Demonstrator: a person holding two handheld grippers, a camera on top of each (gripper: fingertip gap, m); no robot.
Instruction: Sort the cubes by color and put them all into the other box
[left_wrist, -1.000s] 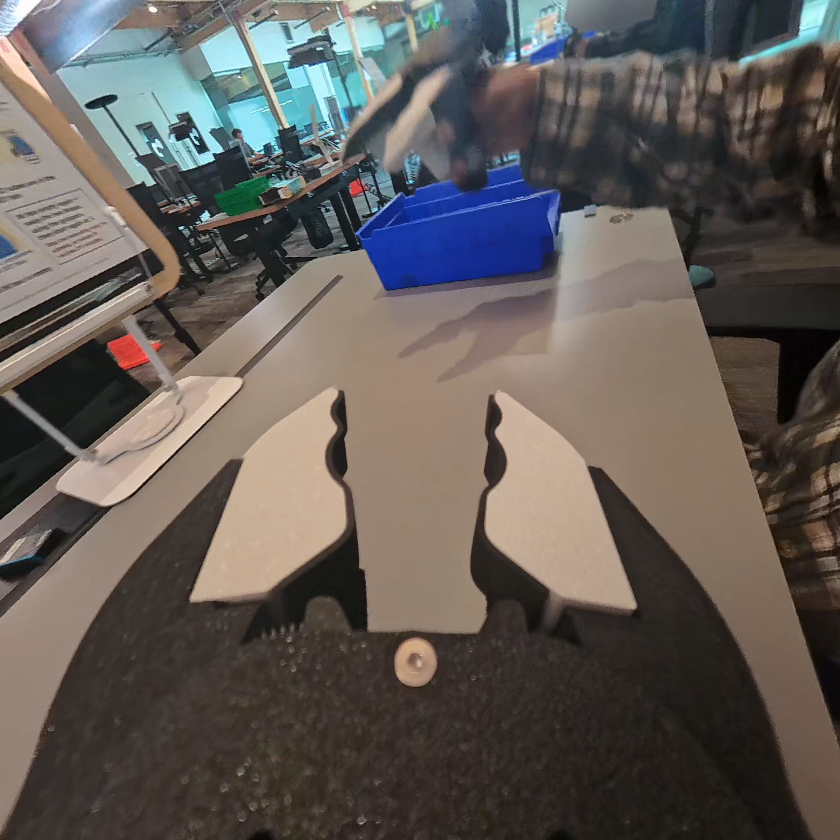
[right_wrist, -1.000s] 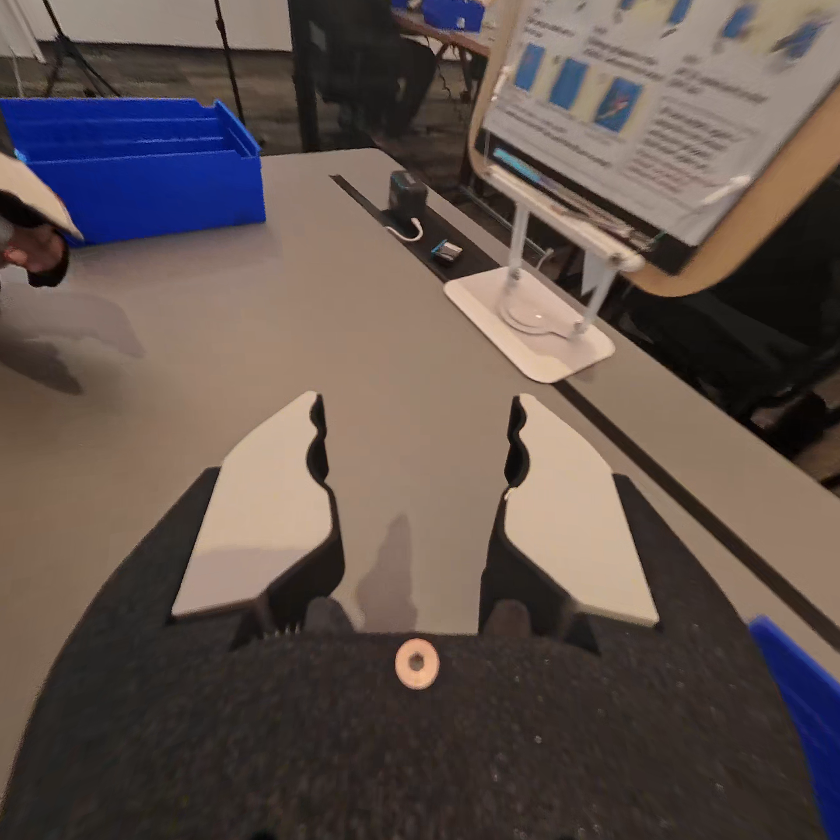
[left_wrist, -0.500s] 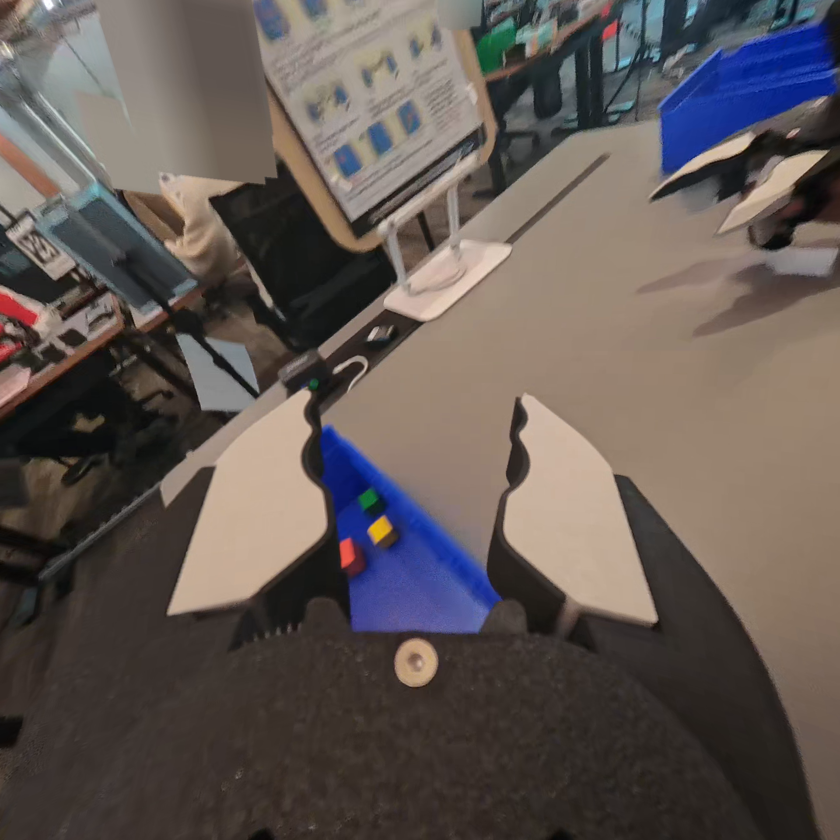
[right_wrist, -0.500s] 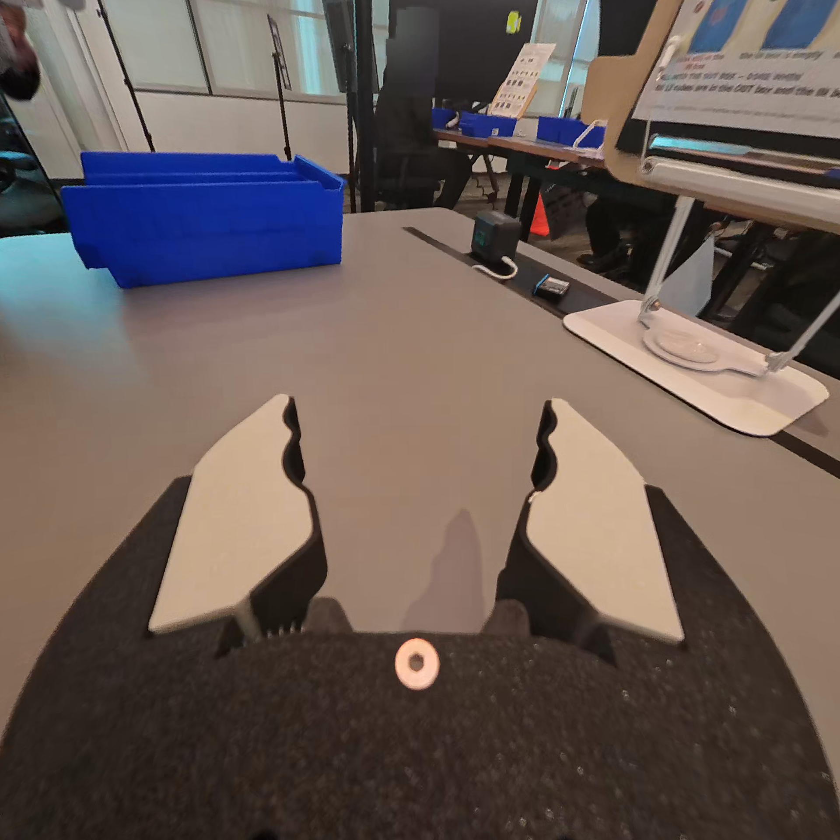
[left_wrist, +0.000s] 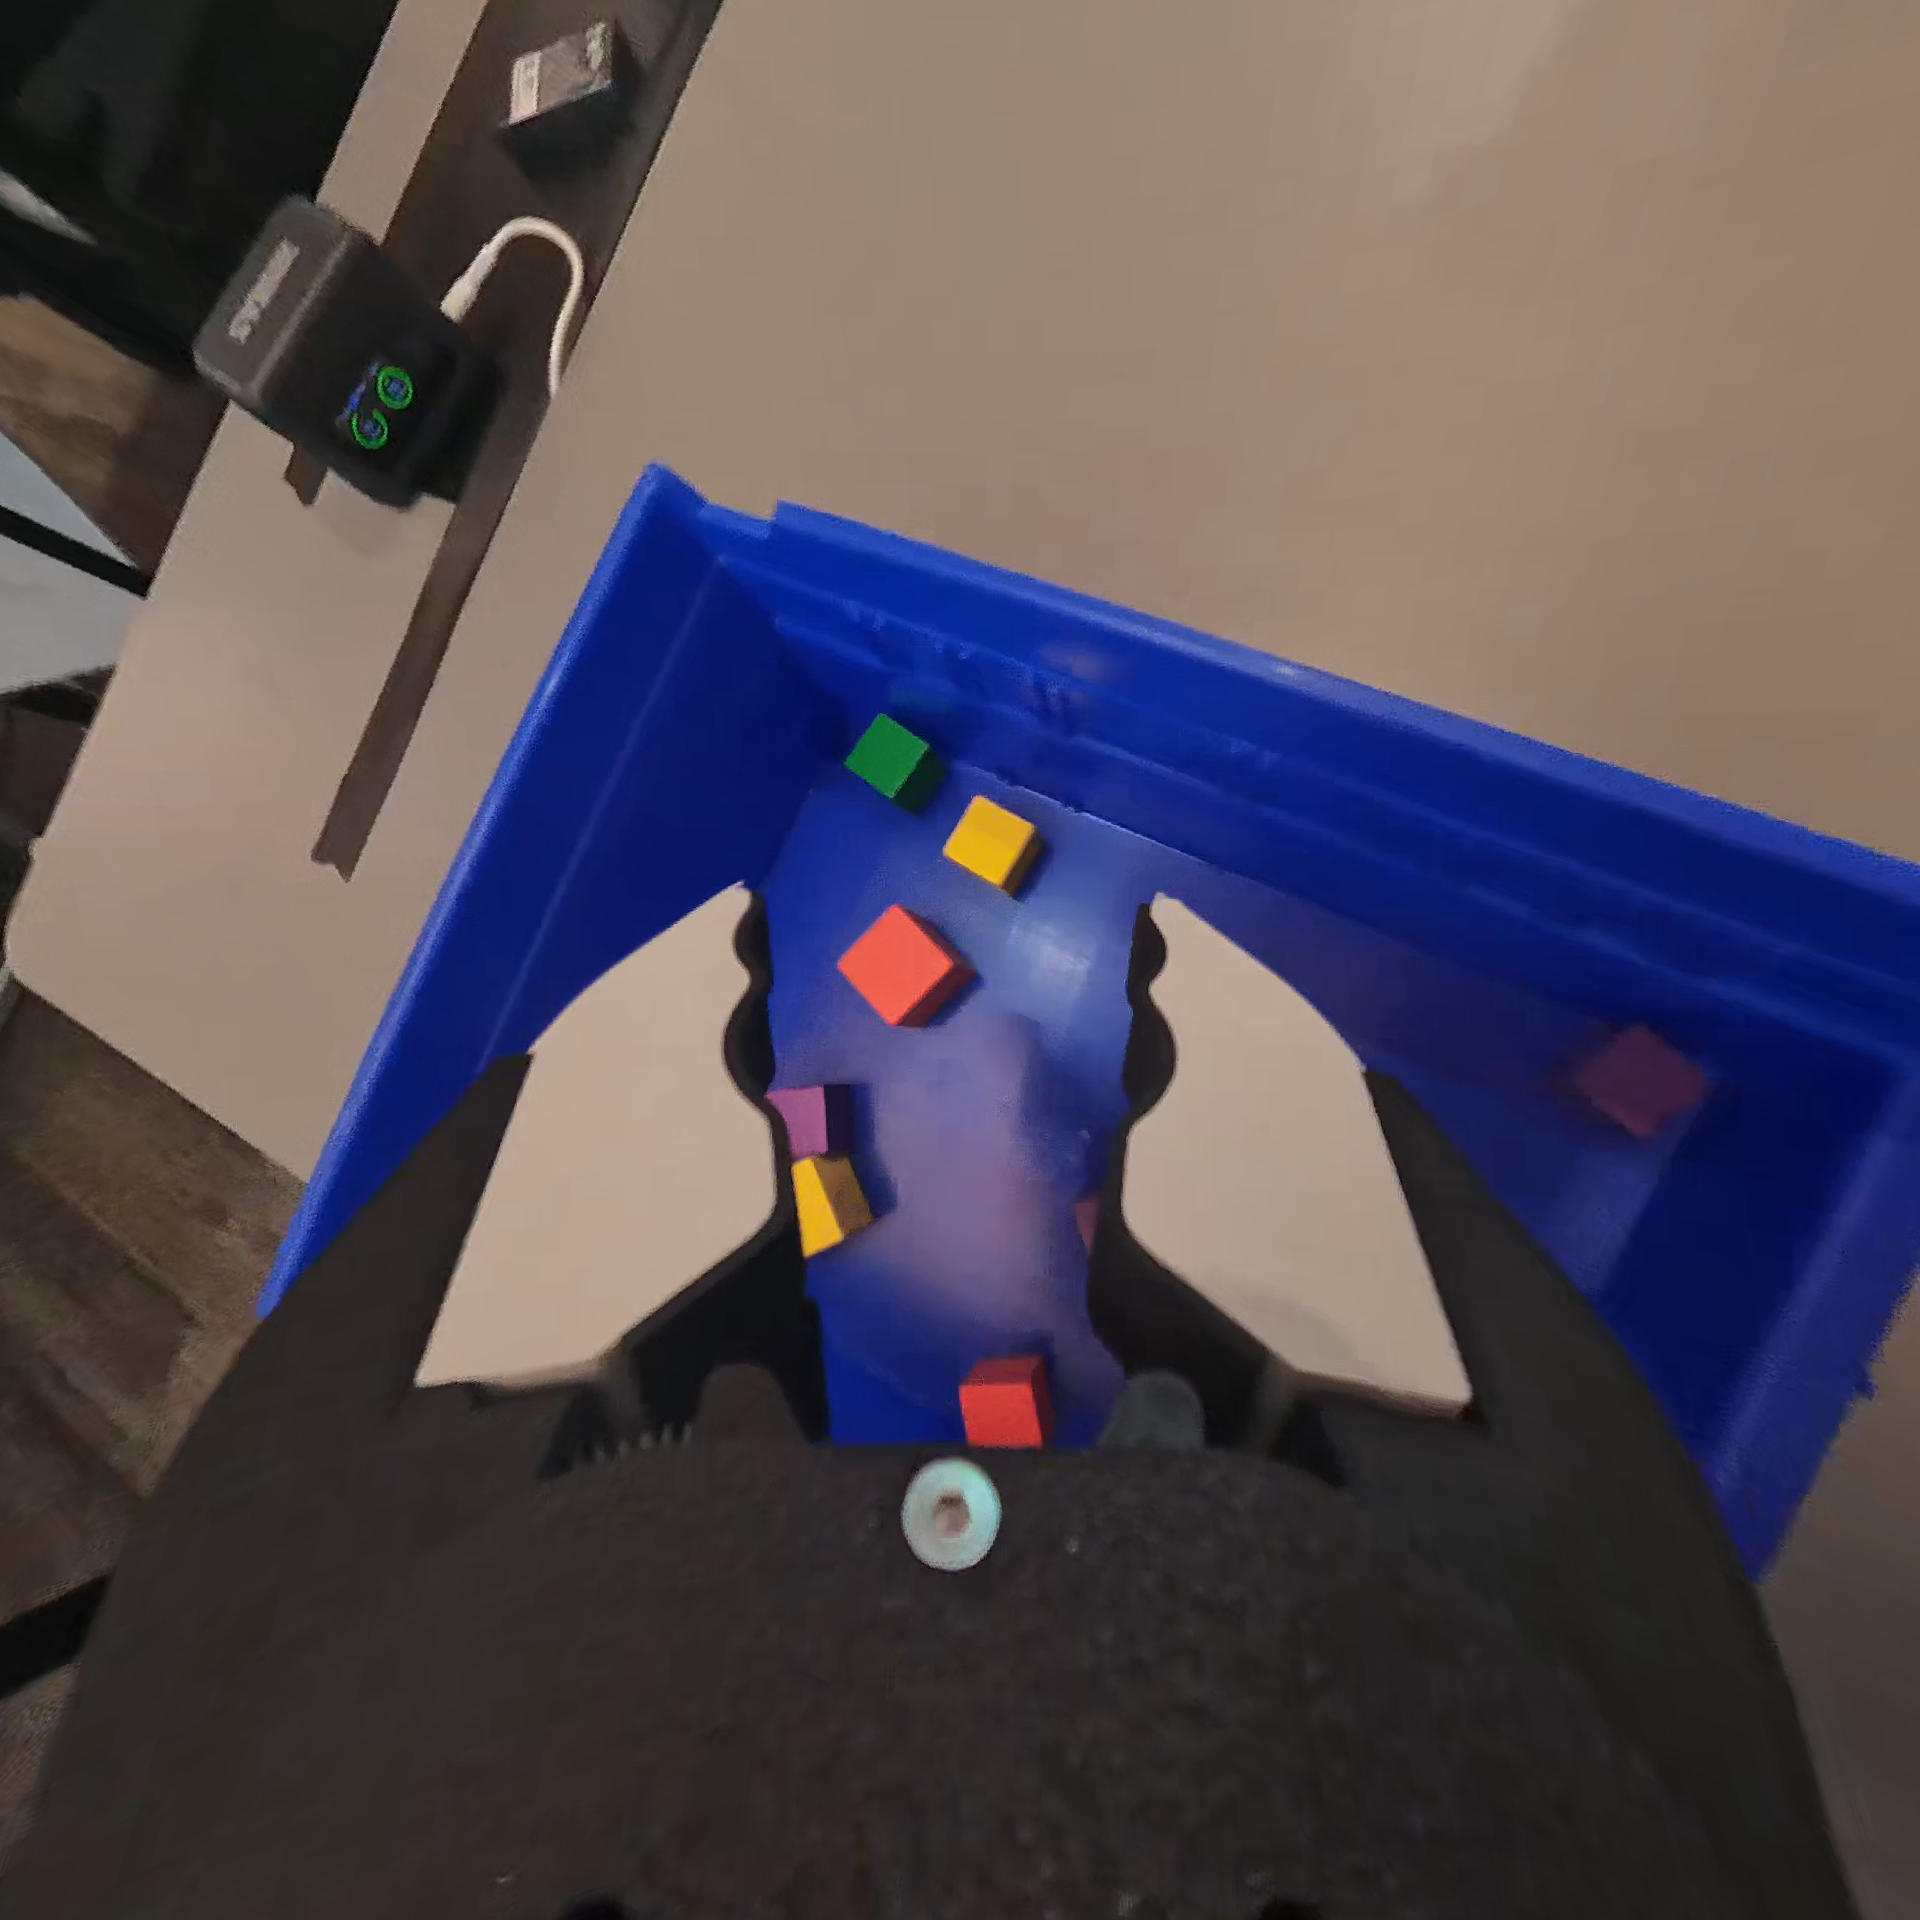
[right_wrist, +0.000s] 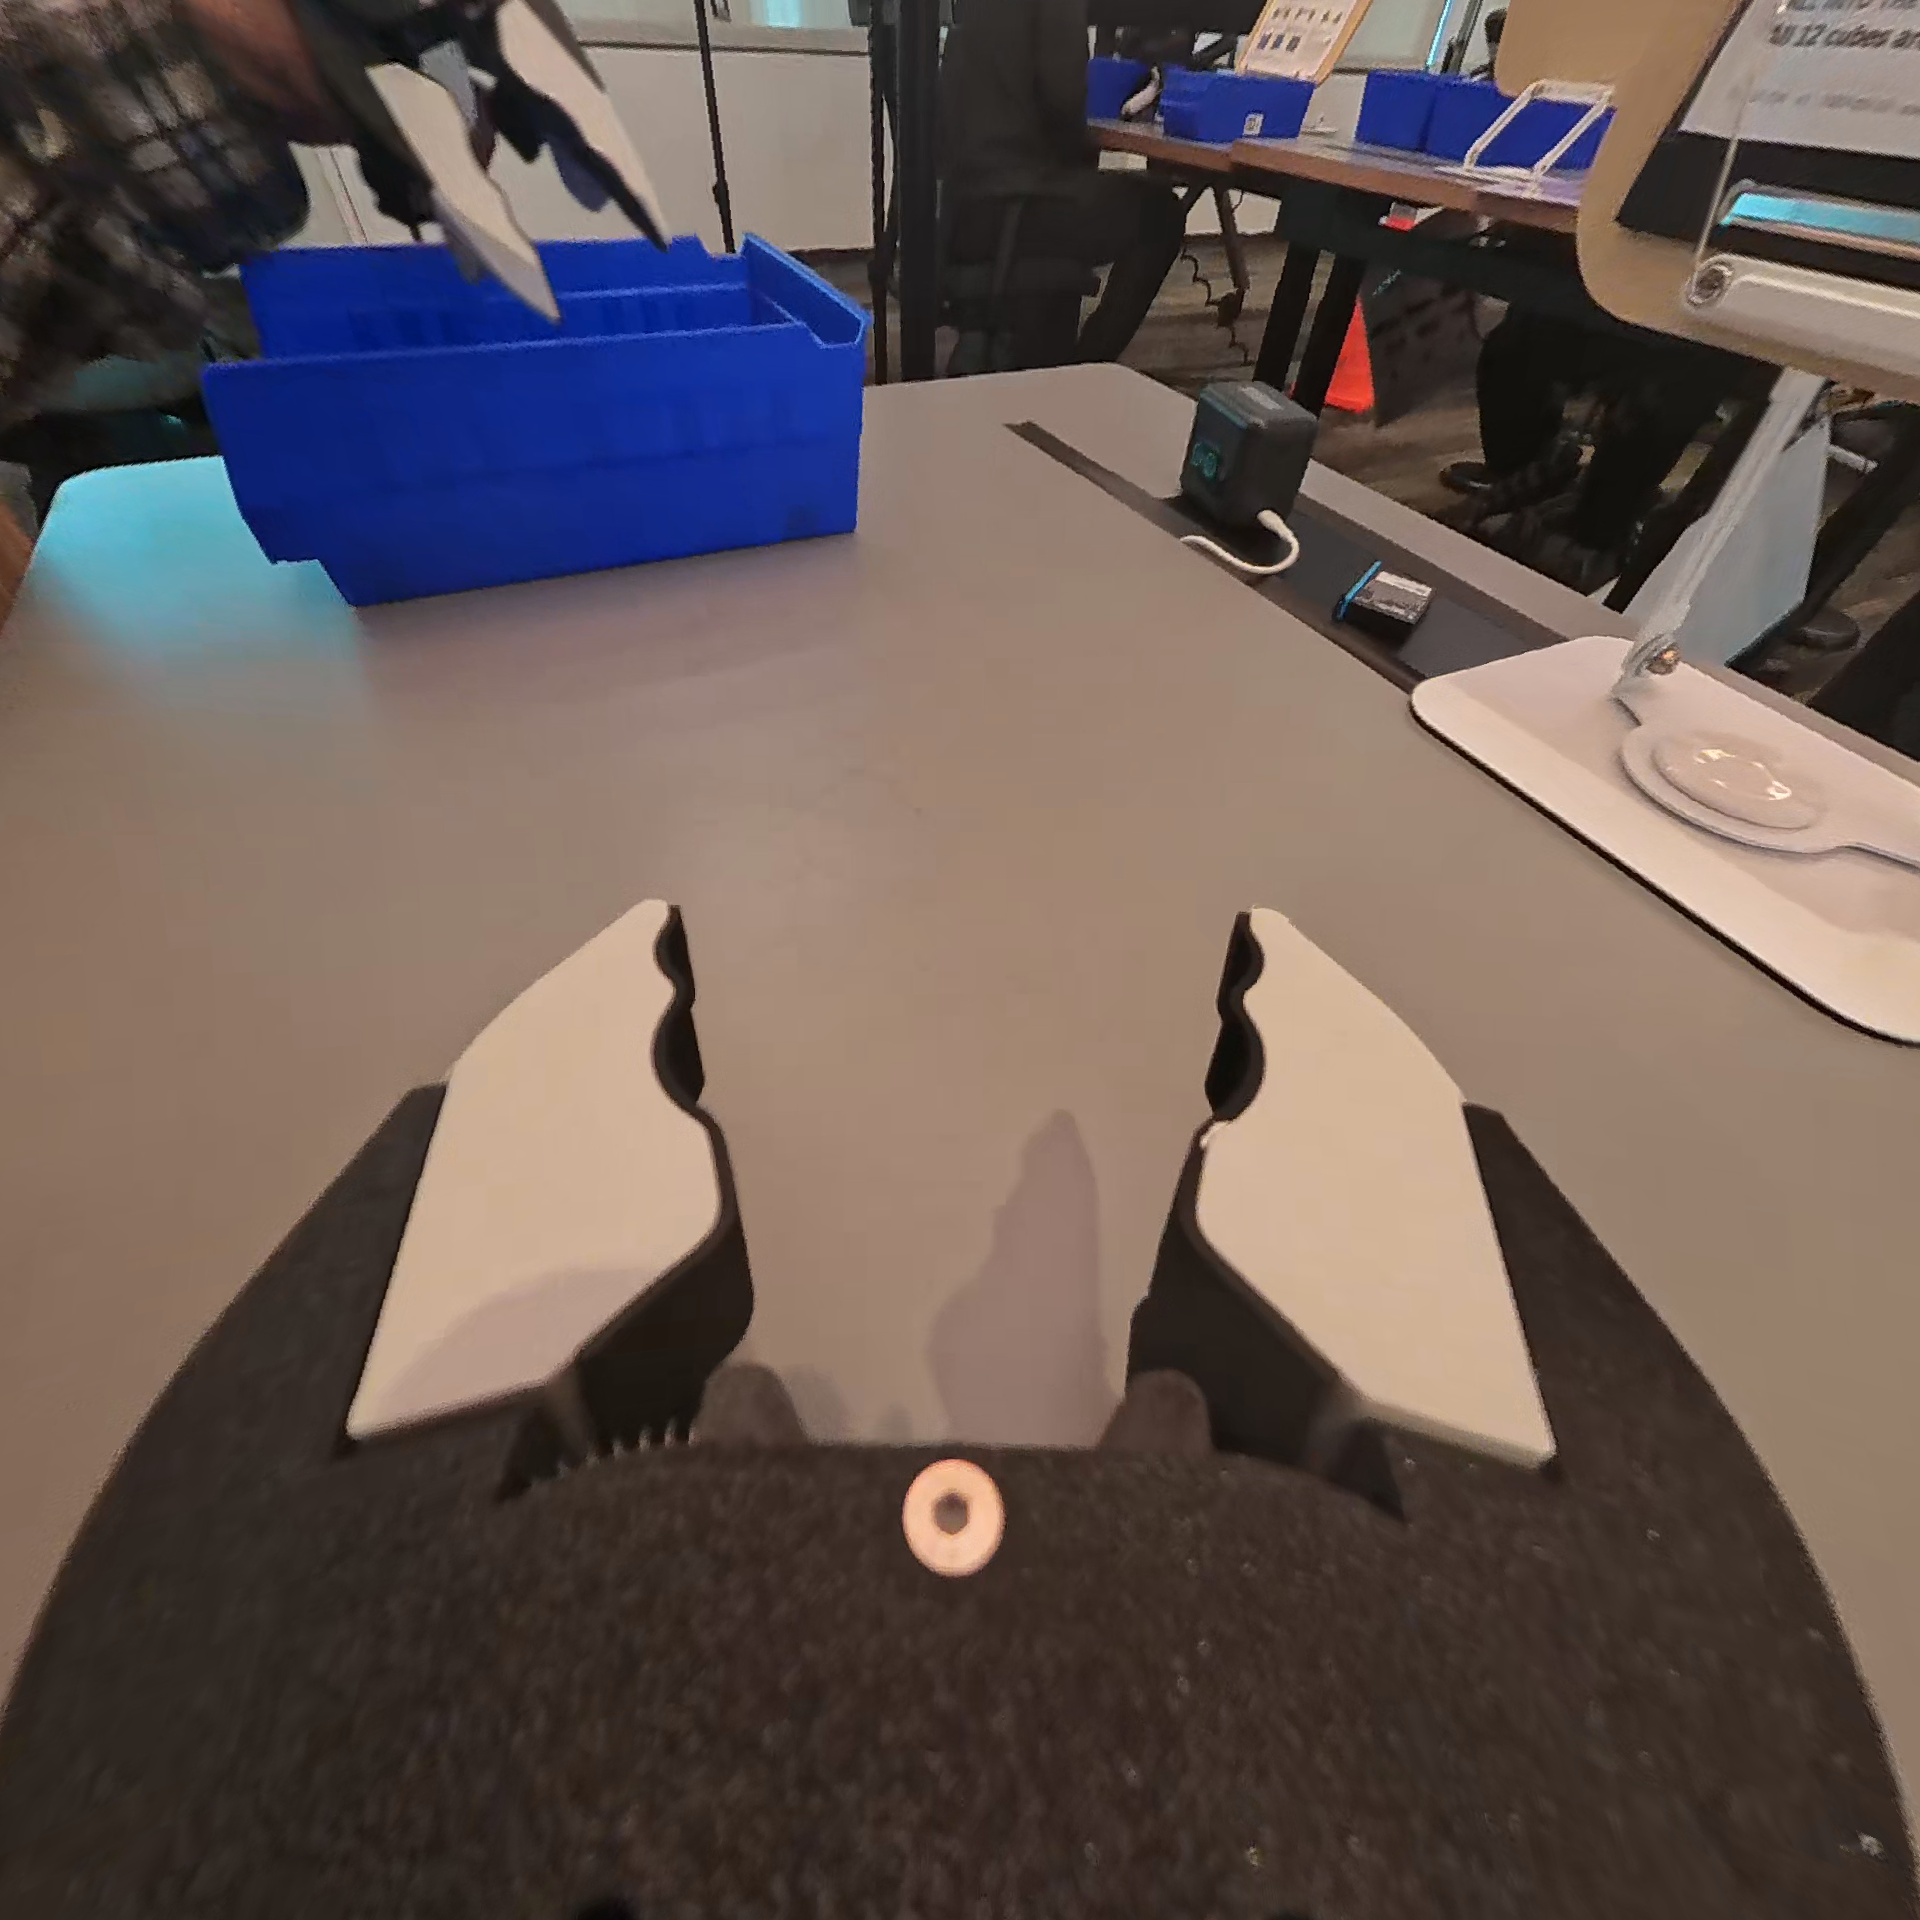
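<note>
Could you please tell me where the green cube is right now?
In the left wrist view, the green cube lies in the far left corner of the blue box, just beyond a yellow cube.

Purple cube at box's right end smeared by blur. Another purple cube and yellow cube half hidden behind left gripper's finger. Blue box cut off at right edge. Far gripper blurred, its jaw gap unclear.

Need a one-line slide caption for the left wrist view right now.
Open left hand-held gripper poised above a blue box holding scattered green, yellow, red and purple cubes.
</note>
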